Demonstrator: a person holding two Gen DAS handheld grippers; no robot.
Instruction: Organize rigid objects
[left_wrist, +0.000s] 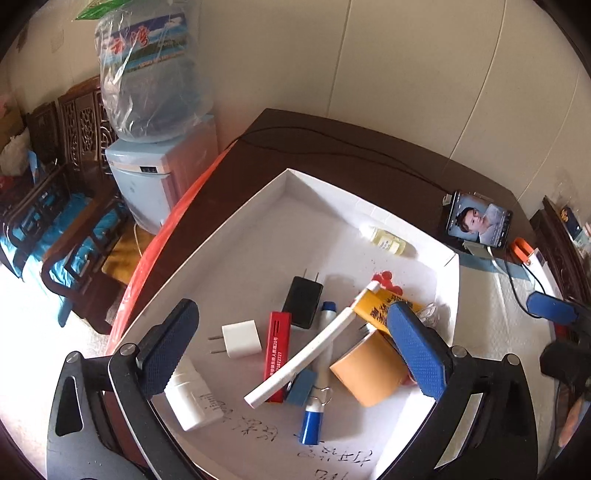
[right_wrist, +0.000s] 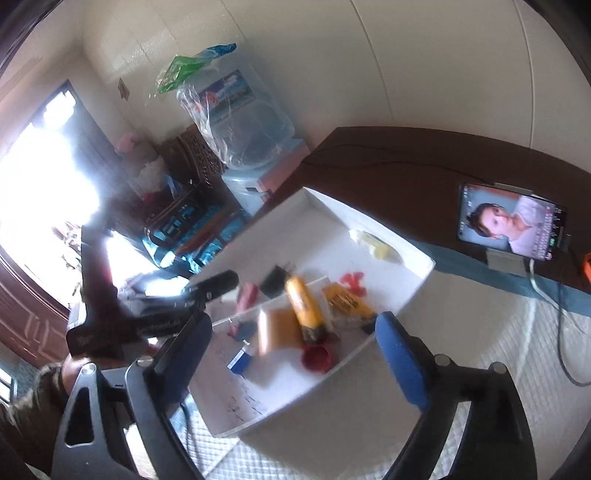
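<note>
A shallow white tray holds a white charger, a black charger, a red stick, a long white bar, a blue marker, an orange block, a yellow box, a white bottle and a small clear bottle. My left gripper hangs open over them, touching nothing. My right gripper stands open above the tray's near corner. A blurred yellow tube and a red cap show between its fingers, ungripped.
A phone on a stand with a cable stands on the dark table behind the tray. A white quilted mat lies under and right of the tray. A water dispenser and wooden chairs are off the table's left side.
</note>
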